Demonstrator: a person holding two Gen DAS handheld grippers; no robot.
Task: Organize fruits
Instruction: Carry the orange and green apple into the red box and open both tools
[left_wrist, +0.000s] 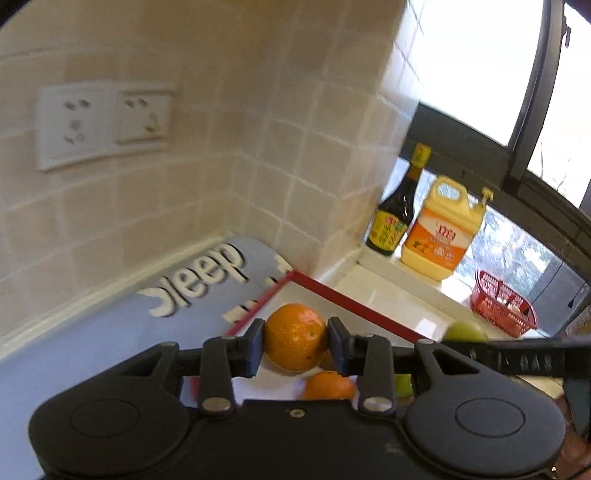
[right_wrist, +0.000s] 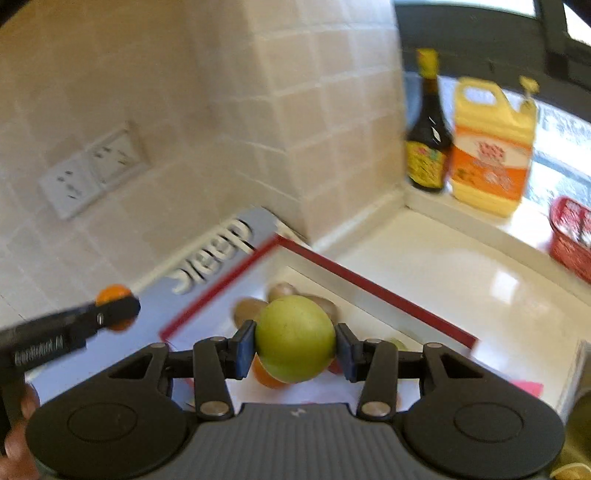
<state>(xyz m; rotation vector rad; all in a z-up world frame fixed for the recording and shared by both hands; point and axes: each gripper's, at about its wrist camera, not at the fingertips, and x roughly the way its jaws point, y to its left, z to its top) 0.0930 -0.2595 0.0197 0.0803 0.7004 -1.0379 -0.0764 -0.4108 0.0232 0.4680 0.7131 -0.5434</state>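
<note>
My left gripper (left_wrist: 295, 341) is shut on an orange (left_wrist: 295, 336) and holds it above a white tray with a red rim (left_wrist: 354, 306). My right gripper (right_wrist: 295, 345) is shut on a green apple (right_wrist: 295, 338) above the same tray (right_wrist: 369, 288). In the left wrist view another orange (left_wrist: 328, 386) and a green fruit (left_wrist: 403, 384) lie in the tray below. The right gripper with its apple (left_wrist: 464, 331) shows at the right. In the right wrist view brown kiwis (right_wrist: 251, 309) and an orange (right_wrist: 267, 376) lie in the tray. The left gripper with its orange (right_wrist: 113, 293) shows at the left.
The tray sits on a blue mat reading "Sleep" (left_wrist: 199, 280) against a tiled wall with sockets (left_wrist: 103, 123). A dark sauce bottle (left_wrist: 397, 210), a yellow detergent jug (left_wrist: 441, 229) and a red basket (left_wrist: 502, 304) stand on the windowsill and white counter (right_wrist: 461, 280).
</note>
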